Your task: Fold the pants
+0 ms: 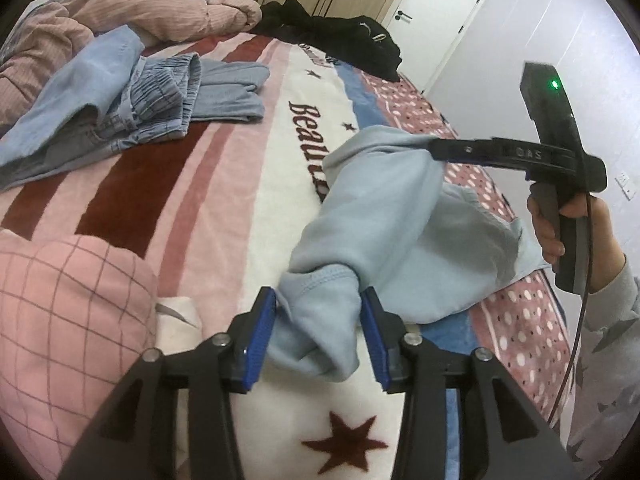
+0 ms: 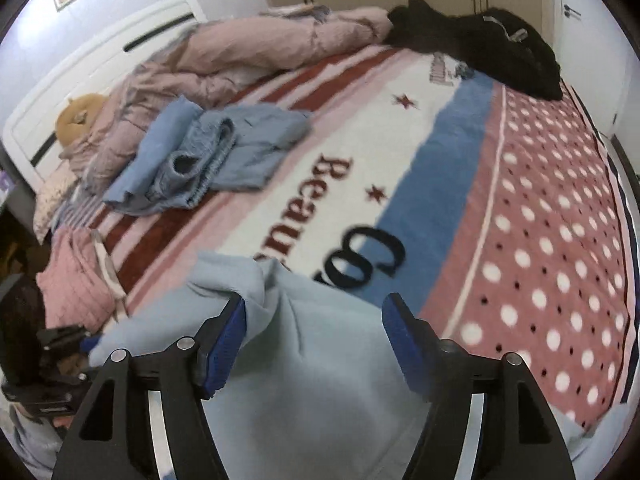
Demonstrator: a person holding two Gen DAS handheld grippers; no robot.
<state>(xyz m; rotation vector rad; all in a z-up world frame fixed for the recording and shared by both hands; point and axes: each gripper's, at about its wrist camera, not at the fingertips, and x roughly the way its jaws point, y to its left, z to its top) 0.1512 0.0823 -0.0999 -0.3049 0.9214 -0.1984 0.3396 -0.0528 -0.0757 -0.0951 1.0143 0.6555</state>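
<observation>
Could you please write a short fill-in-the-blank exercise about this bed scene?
1. The pants between the left gripper jaws are light ____.
2. The garment at the bed's far end is ____.
3. The blanket has white ____ on its pink part.
4. The right gripper jaws stand ____.

Missing words: blue; black; dots; open

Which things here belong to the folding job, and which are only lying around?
Job:
- light blue pants
- left tool, pants cuff between its pads
- right tool, open over the pants

Lying about:
- blue clothes pile
- black garment
- pink quilt
- patterned blanket
</observation>
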